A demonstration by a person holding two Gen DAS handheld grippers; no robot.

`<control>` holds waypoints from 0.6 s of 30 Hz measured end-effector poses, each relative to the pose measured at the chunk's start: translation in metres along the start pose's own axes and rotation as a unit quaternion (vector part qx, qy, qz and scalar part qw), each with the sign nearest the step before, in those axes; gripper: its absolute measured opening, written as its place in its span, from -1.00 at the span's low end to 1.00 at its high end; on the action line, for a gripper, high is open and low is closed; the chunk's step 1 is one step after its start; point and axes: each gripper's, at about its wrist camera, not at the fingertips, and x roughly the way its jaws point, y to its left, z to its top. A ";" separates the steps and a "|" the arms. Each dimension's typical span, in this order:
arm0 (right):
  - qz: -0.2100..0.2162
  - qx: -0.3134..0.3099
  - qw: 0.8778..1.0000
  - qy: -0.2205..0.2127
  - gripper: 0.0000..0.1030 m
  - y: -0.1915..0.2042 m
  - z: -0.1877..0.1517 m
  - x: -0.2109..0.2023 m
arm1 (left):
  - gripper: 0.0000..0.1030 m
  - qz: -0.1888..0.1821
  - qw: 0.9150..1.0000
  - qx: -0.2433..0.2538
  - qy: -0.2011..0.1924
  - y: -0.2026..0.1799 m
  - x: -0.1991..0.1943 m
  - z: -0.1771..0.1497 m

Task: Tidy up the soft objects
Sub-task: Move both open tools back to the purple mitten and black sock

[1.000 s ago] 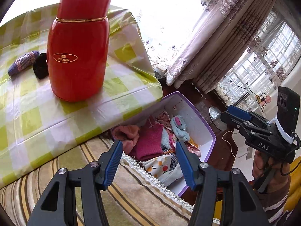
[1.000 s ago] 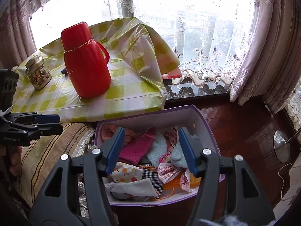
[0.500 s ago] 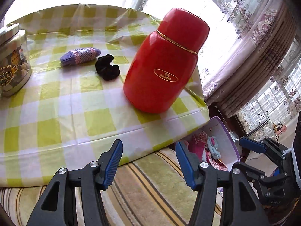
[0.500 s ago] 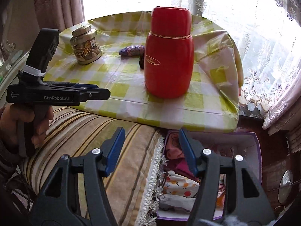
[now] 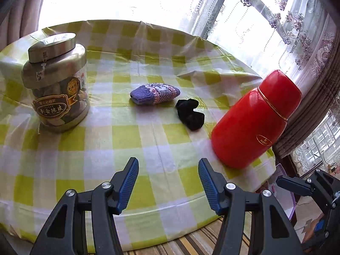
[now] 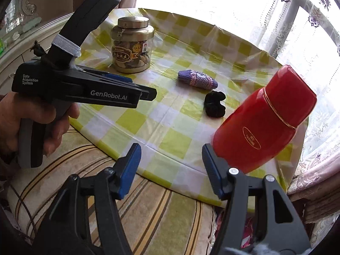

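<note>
Both the left gripper (image 5: 168,182) and right gripper (image 6: 171,167) are spread wide, grasping nothing. Ahead of the left gripper on the surface (image 5: 131,133) lie 2 soft things: a purple knitted sock (image 5: 155,93) and, just beside it, a black sock (image 5: 190,114).

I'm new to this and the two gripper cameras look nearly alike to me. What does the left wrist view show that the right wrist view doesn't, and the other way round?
Only the left wrist view shows the purple box's edge beyond the table, and the right gripper from the side.

Only the right wrist view shows the person's hand holding the left gripper, plus more of the striped cushion.

Both show the checked tablecloth, the jar, the purple knitted sock, the black sock and the red thermos. Each camera's own gripper is open and empty.
</note>
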 end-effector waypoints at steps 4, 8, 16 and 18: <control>-0.022 -0.009 1.000 0.000 0.23 0.006 0.020 0.027 | 0.15 0.000 1.000 0.010 -0.009 0.013 0.015 0.021; -0.054 -0.009 0.998 0.006 0.23 0.005 0.035 0.058 | 0.15 -0.003 0.999 0.029 -0.016 0.020 0.031 0.038; -0.116 0.024 0.993 0.017 0.23 -0.008 0.058 0.121 | 0.19 -0.009 0.998 0.067 -0.002 0.029 0.080 0.076; -0.128 0.028 0.991 0.024 0.23 -0.012 0.061 0.137 | 0.26 -0.006 0.998 0.066 0.001 0.031 0.092 0.084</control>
